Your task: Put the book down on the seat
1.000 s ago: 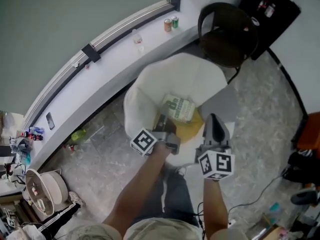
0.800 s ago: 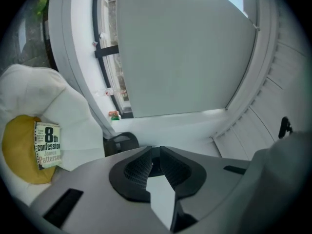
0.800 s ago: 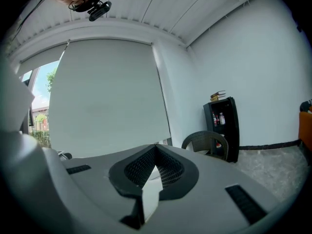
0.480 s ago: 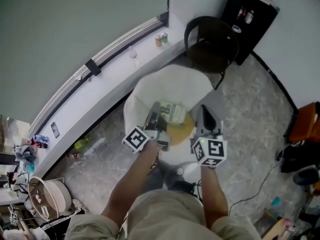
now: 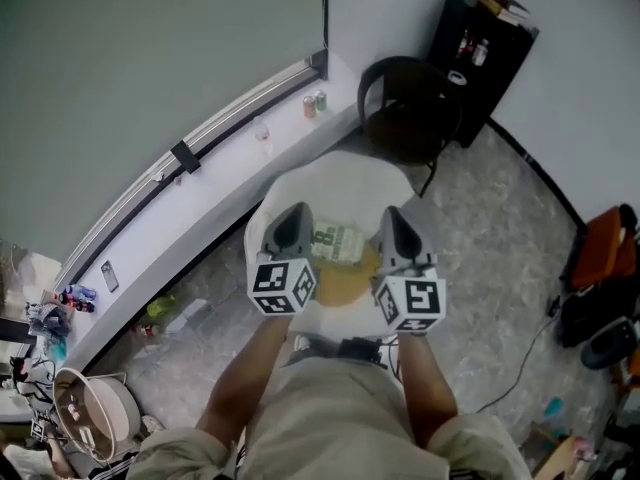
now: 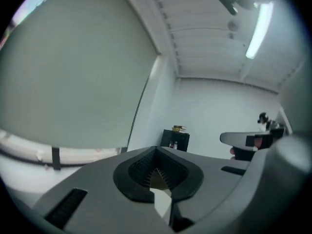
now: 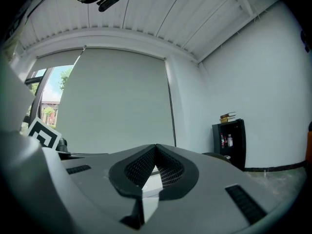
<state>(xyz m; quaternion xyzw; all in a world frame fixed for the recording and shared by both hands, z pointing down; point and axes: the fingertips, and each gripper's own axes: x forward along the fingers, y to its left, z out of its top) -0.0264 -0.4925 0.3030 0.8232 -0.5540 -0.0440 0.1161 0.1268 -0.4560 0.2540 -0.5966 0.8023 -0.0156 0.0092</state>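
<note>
The book (image 5: 337, 241) lies flat on the seat (image 5: 345, 280), a round, mustard-yellow cushion. Its cover is pale with green print, and it sits toward the back of the cushion. Around the seat curves the armchair (image 5: 340, 173), a smooth white shell with a rounded, tub-like back. The floor (image 5: 490, 228) is grey speckled stone. Behind the armchair stands a black chair (image 5: 405, 113) with a thin hooped back, and in the corner a tall black cabinet (image 5: 478, 43) with small items on its shelves. Two drink cans (image 5: 314, 103) stand on the long white ledge (image 5: 200, 183) under the window.

The left gripper (image 5: 292, 218) is held above the left side of the seat in the head view. Its grey plastic jaws are pressed together, the ribbed black pads (image 6: 141, 168) meeting at the tip with nothing pinched between them. The right gripper (image 5: 392, 226) is held above the right side, and its jaws are likewise closed, with the mesh-textured pads (image 7: 170, 169) touching at the tip and holding nothing. In the head view the book shows between the two grippers, and neither one touches it.
</note>
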